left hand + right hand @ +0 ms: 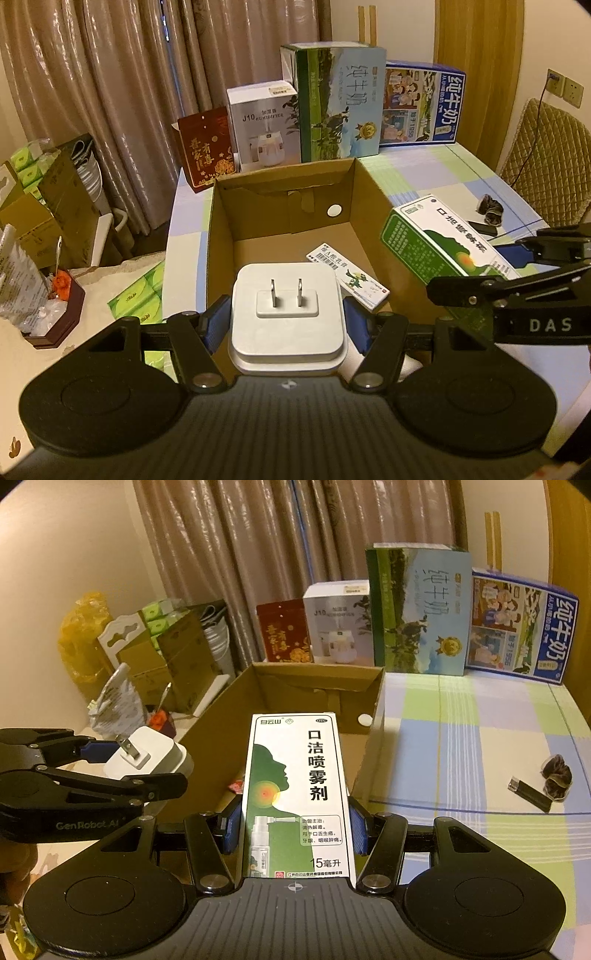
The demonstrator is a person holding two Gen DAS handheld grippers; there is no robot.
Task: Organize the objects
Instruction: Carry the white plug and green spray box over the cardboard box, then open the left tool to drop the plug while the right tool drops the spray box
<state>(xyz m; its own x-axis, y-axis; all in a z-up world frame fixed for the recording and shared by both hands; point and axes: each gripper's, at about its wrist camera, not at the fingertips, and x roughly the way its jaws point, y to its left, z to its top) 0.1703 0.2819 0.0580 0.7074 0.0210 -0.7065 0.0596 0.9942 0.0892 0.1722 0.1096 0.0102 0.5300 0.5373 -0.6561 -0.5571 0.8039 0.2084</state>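
My left gripper [286,325] is shut on a white plug adapter [287,314], its two prongs facing up, held over the near edge of an open cardboard box [221,229]. A small white medicine carton [347,275] lies flat on the box floor. My right gripper [293,830] is shut on a green-and-white spray box [295,794], held above the same cardboard box [373,716]. The left wrist view shows the spray box [443,243] and the right gripper [480,288] at the right. The right wrist view has the adapter [147,755] and the left gripper [122,771] at the left.
Along the table's back stand a red packet [207,151], a humidifier box [262,125] and two milk cartons [340,103]. A black lighter [530,794] and a dark wrapped item [556,777] lie on the checked tablecloth [461,738]. Boxes and tissue packs [140,295] crowd the left side.
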